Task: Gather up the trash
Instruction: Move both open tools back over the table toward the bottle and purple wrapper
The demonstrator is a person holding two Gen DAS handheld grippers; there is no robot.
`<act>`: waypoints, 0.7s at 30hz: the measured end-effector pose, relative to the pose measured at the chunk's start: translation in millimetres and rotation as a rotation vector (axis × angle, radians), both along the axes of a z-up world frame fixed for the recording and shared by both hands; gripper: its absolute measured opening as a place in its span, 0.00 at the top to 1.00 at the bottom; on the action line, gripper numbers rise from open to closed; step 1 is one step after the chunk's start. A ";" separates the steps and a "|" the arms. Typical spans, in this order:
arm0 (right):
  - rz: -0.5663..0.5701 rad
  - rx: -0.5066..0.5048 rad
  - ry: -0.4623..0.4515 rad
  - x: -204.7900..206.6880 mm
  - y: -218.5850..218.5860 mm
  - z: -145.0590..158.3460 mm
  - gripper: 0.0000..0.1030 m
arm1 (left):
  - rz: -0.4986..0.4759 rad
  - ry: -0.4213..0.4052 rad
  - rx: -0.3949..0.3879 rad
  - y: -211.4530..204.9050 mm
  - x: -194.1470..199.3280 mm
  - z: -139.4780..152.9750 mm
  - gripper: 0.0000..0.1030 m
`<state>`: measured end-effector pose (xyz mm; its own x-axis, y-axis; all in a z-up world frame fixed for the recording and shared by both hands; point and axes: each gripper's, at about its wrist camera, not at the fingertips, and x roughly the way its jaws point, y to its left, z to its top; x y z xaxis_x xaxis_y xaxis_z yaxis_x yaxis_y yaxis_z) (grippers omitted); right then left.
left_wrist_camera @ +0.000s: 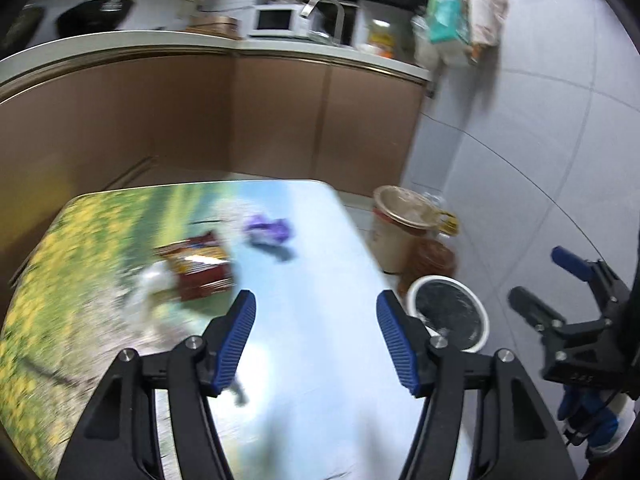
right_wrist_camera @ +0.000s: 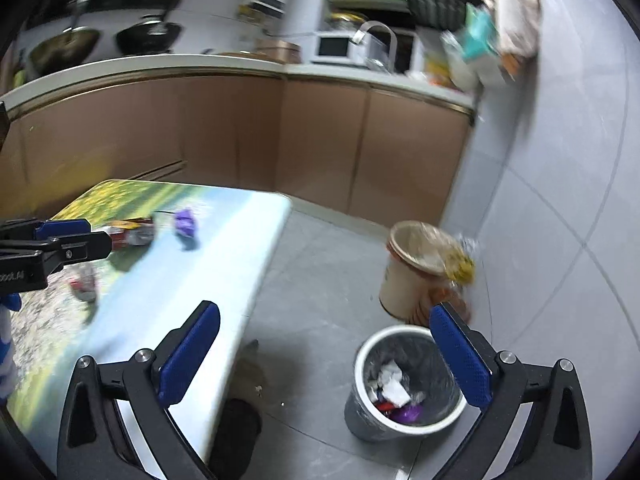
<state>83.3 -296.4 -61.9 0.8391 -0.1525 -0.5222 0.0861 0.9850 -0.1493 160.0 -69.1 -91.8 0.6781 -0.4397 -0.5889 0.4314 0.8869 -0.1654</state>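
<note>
On the printed table [left_wrist_camera: 304,280] lie a red and orange snack wrapper [left_wrist_camera: 198,270], a crumpled purple wrapper [left_wrist_camera: 270,232] and a white crumpled bit [left_wrist_camera: 150,284]. My left gripper [left_wrist_camera: 316,308] hangs open over the table's near part, nothing between its blue pads. My right gripper [right_wrist_camera: 326,324] is open wide above the floor beside the table edge [right_wrist_camera: 264,280], empty. Below it stands a white-rimmed trash bin [right_wrist_camera: 406,384] holding white paper and purple and red scraps. The purple wrapper [right_wrist_camera: 186,224] and snack wrapper [right_wrist_camera: 132,232] also show in the right wrist view, with the left gripper [right_wrist_camera: 80,236] at the left edge.
A tan bucket [right_wrist_camera: 416,268] with bags stands on the grey tile floor beyond the bin. Brown kitchen cabinets [left_wrist_camera: 240,120] with a white counter run behind the table; woks, a microwave and a tap sit on top. A dark shape [right_wrist_camera: 240,432] lies on the floor under the table edge.
</note>
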 end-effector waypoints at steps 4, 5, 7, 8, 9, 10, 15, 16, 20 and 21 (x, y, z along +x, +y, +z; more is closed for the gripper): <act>0.058 -0.001 -0.008 -2.8 26.3 3.8 0.00 | 0.083 -0.040 0.021 42.5 -13.4 -1.5 0.40; 0.069 0.000 -0.005 -2.4 31.6 3.0 0.00 | 0.099 -0.043 0.025 52.3 -16.0 -2.8 0.40; 0.098 0.005 -0.002 -2.5 42.5 2.4 0.00 | 0.129 -0.035 0.028 69.4 -17.0 -7.3 0.40; 0.116 0.014 0.000 -1.2 46.6 2.2 0.00 | 0.138 -0.029 0.023 76.2 -17.4 -9.7 0.40; 0.136 0.028 0.003 0.8 48.9 1.5 0.00 | 0.146 -0.020 0.017 83.2 -17.6 -11.5 0.40; 0.148 0.039 0.006 1.8 51.3 0.4 0.00 | 0.156 -0.007 0.013 89.1 -15.6 -14.1 0.40; 0.206 0.099 0.089 20.1 66.7 -13.8 0.00 | 0.158 0.044 0.006 106.4 -6.1 -29.9 0.40; 0.220 0.109 0.107 24.6 69.6 -16.6 0.00 | 0.157 0.054 0.008 106.7 -2.2 -33.1 0.40; 0.256 0.139 0.152 44.9 78.4 -25.6 0.00 | 0.137 0.091 0.008 101.5 13.0 -42.8 0.40; 0.260 0.143 0.157 49.4 79.0 -26.5 0.00 | 0.125 0.109 0.000 99.5 17.7 -46.2 0.40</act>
